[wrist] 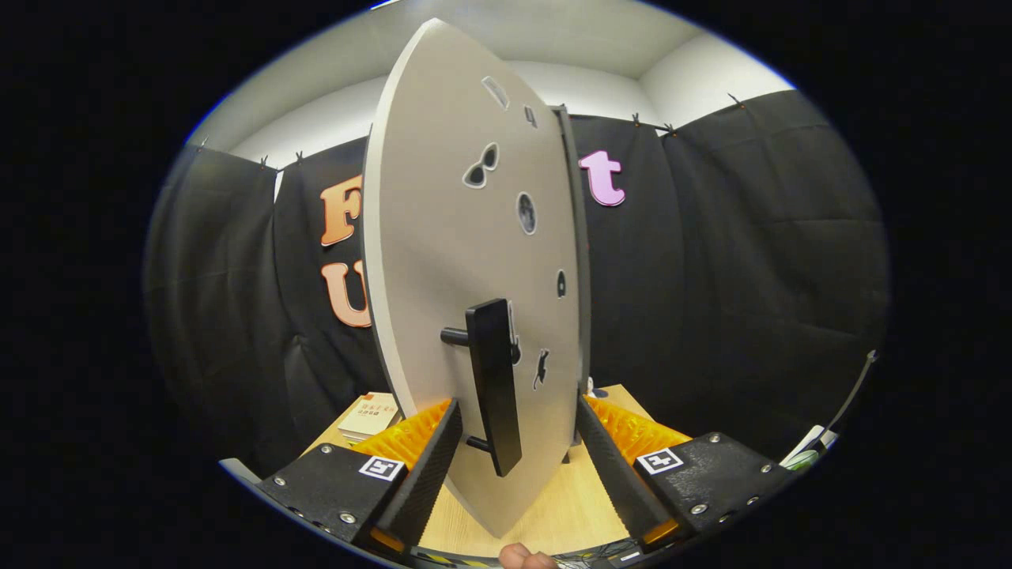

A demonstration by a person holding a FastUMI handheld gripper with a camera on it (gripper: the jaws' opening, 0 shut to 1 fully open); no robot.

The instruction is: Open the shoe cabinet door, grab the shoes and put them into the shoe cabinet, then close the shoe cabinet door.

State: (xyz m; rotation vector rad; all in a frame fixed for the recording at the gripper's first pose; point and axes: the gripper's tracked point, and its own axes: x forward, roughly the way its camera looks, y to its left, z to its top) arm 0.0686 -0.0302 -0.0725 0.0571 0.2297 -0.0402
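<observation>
Your gripper (514, 458) straddles the cabinet door (451, 261), fingers apart either side of its handle (494, 379), gripping nothing. Close them off-centre and you risk pinching the door's edge, slipping off the handle, or rocking the cabinet.

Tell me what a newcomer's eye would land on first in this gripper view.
First the tall pale grey cabinet door, swung edge-on between the open gripper fingers and dotted with small stickers. Next its long black bar handle, standing off the door just ahead of the fingers, which spread to either side without pressing it. Last, a small stack of books on the light wooden table, beyond the left finger.
</observation>
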